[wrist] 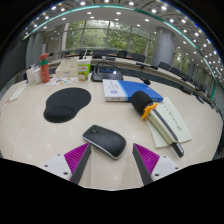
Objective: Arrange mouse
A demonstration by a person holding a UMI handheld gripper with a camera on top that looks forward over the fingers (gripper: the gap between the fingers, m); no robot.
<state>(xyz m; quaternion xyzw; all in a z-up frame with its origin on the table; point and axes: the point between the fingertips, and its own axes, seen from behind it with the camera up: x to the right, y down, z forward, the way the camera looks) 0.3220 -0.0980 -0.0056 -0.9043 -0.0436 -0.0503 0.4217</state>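
Observation:
A black and grey computer mouse (pixel 104 140) lies on the pale table (pixel 40 140), just ahead of my fingers and partly between their tips. A black rounded mouse pad (pixel 67 103) lies farther off to the left, beyond the mouse. My gripper (pixel 111 157) is open, with its purple pads (pixel 76 154) spread wide at either side of the mouse's near end, a gap on both sides. Nothing is held.
To the right lie a white booklet (pixel 172 122), a black pen with an orange part (pixel 158 122) and a blue and white box (pixel 130 90). Orange and white bottles (pixel 44 68) stand far left. Office desks and chairs fill the background.

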